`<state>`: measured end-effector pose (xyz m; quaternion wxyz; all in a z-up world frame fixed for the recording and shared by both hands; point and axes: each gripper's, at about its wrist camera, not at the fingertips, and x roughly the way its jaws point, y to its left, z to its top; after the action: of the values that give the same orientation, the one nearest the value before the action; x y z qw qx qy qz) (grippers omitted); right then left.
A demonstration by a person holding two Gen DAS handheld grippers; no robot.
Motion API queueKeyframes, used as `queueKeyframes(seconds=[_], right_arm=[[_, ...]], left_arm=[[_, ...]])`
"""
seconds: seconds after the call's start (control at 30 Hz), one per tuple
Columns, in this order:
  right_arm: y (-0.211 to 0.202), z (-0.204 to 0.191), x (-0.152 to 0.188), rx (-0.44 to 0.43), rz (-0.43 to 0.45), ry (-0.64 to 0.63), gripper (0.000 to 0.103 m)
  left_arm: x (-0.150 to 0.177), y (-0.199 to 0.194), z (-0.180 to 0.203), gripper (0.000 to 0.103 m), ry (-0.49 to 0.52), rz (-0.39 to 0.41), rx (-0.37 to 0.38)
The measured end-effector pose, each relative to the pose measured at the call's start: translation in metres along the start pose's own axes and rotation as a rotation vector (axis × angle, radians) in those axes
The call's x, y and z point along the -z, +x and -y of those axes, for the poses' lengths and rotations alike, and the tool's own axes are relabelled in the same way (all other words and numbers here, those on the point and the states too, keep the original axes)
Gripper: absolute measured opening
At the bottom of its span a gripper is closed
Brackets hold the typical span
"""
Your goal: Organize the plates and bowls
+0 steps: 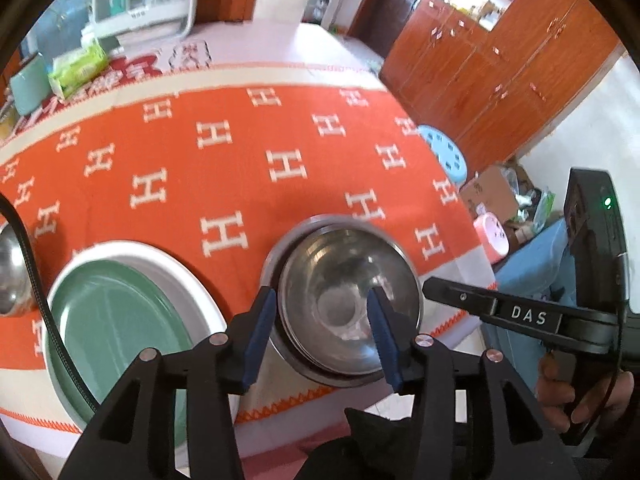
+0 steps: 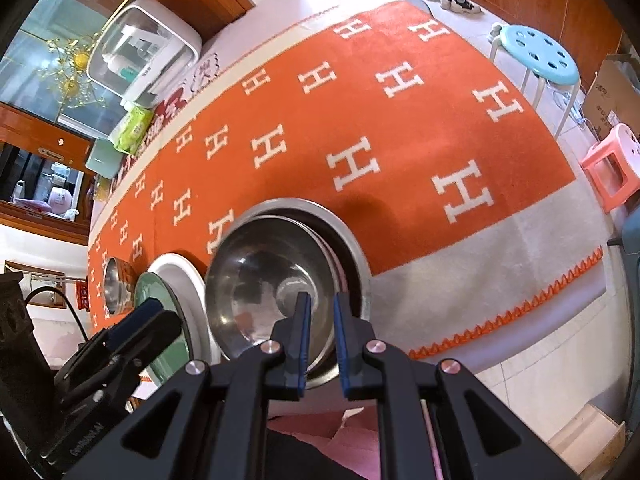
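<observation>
A stack of steel bowls [image 1: 348, 292] sits near the front edge of the table, and its top bowl [image 2: 256, 276] lies tilted in the one below. My left gripper [image 1: 320, 294] hangs open over the stack's near rim, with its blue pads clear of the metal on both sides. My right gripper [image 2: 321, 298] is shut on the top bowl's rim, and its finger [image 1: 444, 292] reaches that rim from the right. Left of the stack, a green plate [image 1: 116, 320] rests on a white plate [image 1: 192, 268]. A small steel bowl [image 1: 12, 272] stands further left.
An orange cloth with white H marks [image 1: 240, 168] covers the table. At the back left are a white lidded box [image 1: 140, 4] and a green tissue pack [image 1: 78, 66]. A blue stool [image 2: 536, 52], a pink stool [image 2: 612, 164] and a cardboard box [image 2: 612, 92] stand on the floor to the right.
</observation>
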<state>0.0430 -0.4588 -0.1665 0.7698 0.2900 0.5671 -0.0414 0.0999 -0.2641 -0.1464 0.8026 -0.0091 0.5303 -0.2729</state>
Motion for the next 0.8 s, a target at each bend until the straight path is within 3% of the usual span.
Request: queueKeyframes(seconds=[0.07,0.47,0.8], right_arm=[[-0.003,-0.006,0.0,-0.009,0.022,0.001,0.011],[-0.018,-0.066,0.009,-0.085,0.173,-0.055,0.011],[-0.02,-0.13,0.023,-0.152,0.267,-0.139,0.011]], left_arm=[[-0.002,-0.01,-0.005,0.058,0.0,0.035,-0.022],[-0.003,-0.074,-0.054,0.065,-0.007,0.208,-0.08],[0.001,-0.12,-0.099,0.07,0.0,0.287,-0.108]])
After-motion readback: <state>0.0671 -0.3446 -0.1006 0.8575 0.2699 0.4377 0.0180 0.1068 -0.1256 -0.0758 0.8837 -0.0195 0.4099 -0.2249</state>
